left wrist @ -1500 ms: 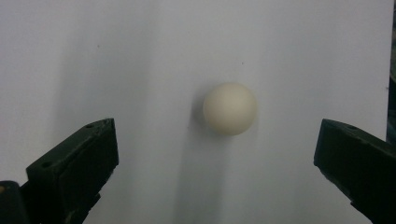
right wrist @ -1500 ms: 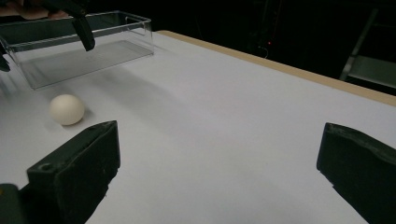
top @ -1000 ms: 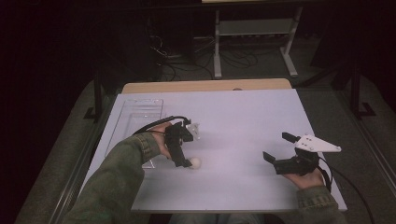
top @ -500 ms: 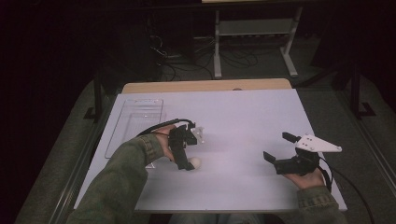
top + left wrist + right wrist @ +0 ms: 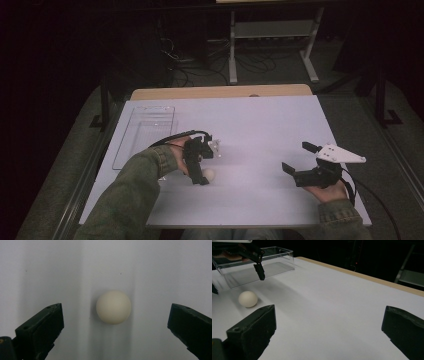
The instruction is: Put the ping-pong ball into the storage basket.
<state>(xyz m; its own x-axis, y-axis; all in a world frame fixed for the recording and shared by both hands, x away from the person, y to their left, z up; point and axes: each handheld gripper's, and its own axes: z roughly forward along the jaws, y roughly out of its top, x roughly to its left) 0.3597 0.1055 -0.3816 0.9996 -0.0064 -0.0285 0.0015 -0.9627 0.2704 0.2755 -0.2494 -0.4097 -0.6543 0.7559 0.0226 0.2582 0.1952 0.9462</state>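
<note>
A: What is the biggest thing there?

B: The wide white rectangular table [image 5: 260, 130]. Next comes the clear plastic rectangular tray [image 5: 145, 134], which lies beyond the left gripper [image 5: 206, 162] and off to its outer side, near the table's left edge.

A: And the grippers themselves?

B: The left gripper points down at the table with its jaws spread wide, gripping nothing. The right gripper [image 5: 296, 159], with the grey three-cornered plate [image 5: 340, 154] on top, is held well apart from it, low over the right part of the table; its jaws are also spread wide and empty.

A: Where is the smallest thing?

B: The small cream-white round ball [image 5: 113, 306] rests on the table between the left gripper's two jaws, touching neither. From the right gripper's view the ball [image 5: 248, 299] lies ahead and to the left, below the other gripper's hanging jaw.
</note>
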